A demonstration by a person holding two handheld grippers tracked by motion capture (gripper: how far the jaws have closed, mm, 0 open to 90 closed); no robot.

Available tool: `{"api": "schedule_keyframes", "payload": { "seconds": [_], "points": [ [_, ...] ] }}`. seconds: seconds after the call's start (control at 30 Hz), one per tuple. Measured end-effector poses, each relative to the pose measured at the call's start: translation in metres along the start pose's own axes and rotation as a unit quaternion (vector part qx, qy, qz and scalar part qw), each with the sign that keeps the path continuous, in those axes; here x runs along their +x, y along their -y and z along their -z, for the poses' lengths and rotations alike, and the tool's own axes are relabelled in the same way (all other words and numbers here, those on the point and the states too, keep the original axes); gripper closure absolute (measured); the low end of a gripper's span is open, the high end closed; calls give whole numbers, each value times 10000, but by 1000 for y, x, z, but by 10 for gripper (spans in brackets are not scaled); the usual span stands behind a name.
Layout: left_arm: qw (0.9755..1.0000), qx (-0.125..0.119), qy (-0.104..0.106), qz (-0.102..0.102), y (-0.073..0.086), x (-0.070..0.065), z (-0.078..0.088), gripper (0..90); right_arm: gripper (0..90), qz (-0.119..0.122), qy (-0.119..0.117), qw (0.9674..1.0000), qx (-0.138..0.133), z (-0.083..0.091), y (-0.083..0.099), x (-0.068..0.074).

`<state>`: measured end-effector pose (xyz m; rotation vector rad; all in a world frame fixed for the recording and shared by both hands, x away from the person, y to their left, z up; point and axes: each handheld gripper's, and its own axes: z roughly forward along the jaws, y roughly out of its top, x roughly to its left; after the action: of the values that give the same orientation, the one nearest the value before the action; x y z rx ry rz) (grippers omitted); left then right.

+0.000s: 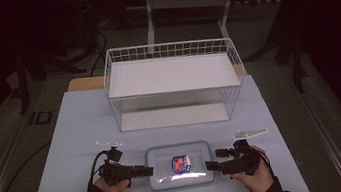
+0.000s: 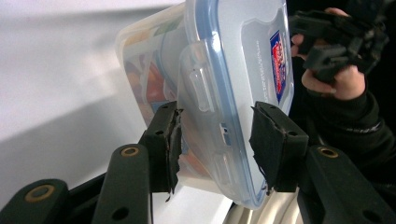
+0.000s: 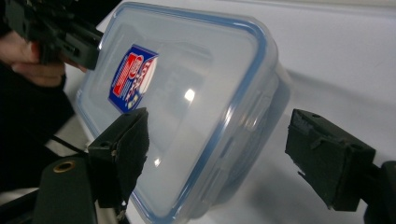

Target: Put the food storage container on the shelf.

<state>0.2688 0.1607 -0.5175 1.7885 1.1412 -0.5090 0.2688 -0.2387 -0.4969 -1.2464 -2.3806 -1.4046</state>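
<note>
A clear plastic food box (image 1: 180, 168) with a blue-rimmed snap lid and a red and blue sticker lies flat near the front of the pale blue table (image 1: 86, 123). My left gripper (image 1: 148, 170) is at its left end. In the left gripper view its jaws press the box (image 2: 233, 60) from both sides, one on the wall and one on the lid, so the left gripper (image 2: 217, 140) is shut on it. My right gripper (image 1: 210, 165) is at the right end. Its jaws straddle that end of the box (image 3: 187, 93), and the right gripper (image 3: 217, 149) is open, with a gap on one side.
A white wire basket rack (image 1: 166, 45) with a white shelf stands behind the box at the table's middle back. A strip of bare table lies between it and the box. Dark floor, cables and stands surround the table.
</note>
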Motion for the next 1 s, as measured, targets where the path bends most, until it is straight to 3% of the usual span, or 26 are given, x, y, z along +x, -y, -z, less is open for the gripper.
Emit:
{"api": "schedule_keyframes", "payload": {
  "seconds": [0.1, 0.17, 0.37, 0.57, 0.7, 0.8, 1.0],
  "points": [
    [10000, -14, -2, -67, 2, -3, 1, 553, 239, -261, -235, 9993, 126, -4, 1, -4],
    [9999, -13, -28, -123, 3, -4, 2, 557, 305, -413, -385, 9982, 206, -5, 2, -7],
    [9999, -50, -41, -156, 5, -6, 2, 559, 446, -586, -538, 9964, 293, -4, 3, -9],
    [9997, -87, -129, -195, 8, -10, 2, 563, 482, -823, -643, 9941, 290, -1, 4, -12],
    [9993, -149, -244, -237, 11, -17, 2, 565, 490, -837, -615, 9943, 260, 2, 5, -9],
    [9983, -241, -365, -393, 12, -22, 2, 565, 491, -770, -536, 9953, 226, 3, 5, -6],
    [9965, -424, -403, -595, 2, -27, 4, 566, 494, -614, -486, 9969, 81, 8, -3, -6]
  ]
}}
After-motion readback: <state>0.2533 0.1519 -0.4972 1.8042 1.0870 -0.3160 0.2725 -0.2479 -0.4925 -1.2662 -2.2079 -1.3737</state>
